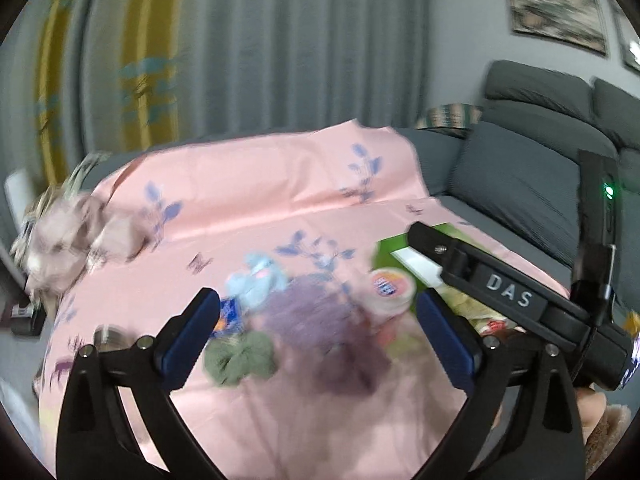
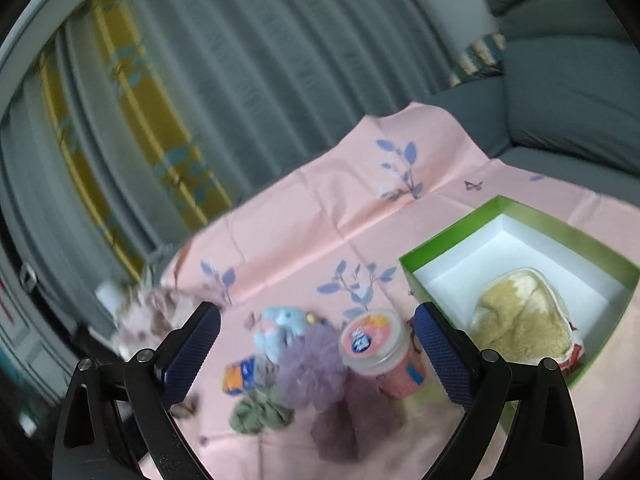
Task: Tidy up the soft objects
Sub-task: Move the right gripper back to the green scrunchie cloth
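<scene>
Soft things sit bunched on the pink floral cloth (image 2: 320, 216): a light-blue plush toy (image 2: 280, 326), a fluffy purple mesh pouf (image 2: 310, 364), a crumpled olive-green scrunchie (image 2: 260, 414) and a darker mauve fabric piece (image 2: 352, 420), limp and flat. We judge they are clustered there waiting to be sorted into the green box (image 2: 448, 240), just beside them with white inner walls; a tan fuzzy plush item (image 2: 520, 312) already lies inside. A rigid plastic cup with pink label and lid (image 2: 376, 340) stands among them, touching the pouf, plus a small orange-blue packet (image 2: 240, 376). A pale patterned fabric bundle (image 1: 76, 236) lies apart at the cloth's far edge.

Left tool (image 1: 316, 332) is spread wide, nothing between its blue textured pads. Right tool (image 2: 316, 352) likewise spread, empty, hovering over the pile. Grey sofa (image 1: 532, 168) and curtains (image 1: 280, 48) behind. Views are blurred.
</scene>
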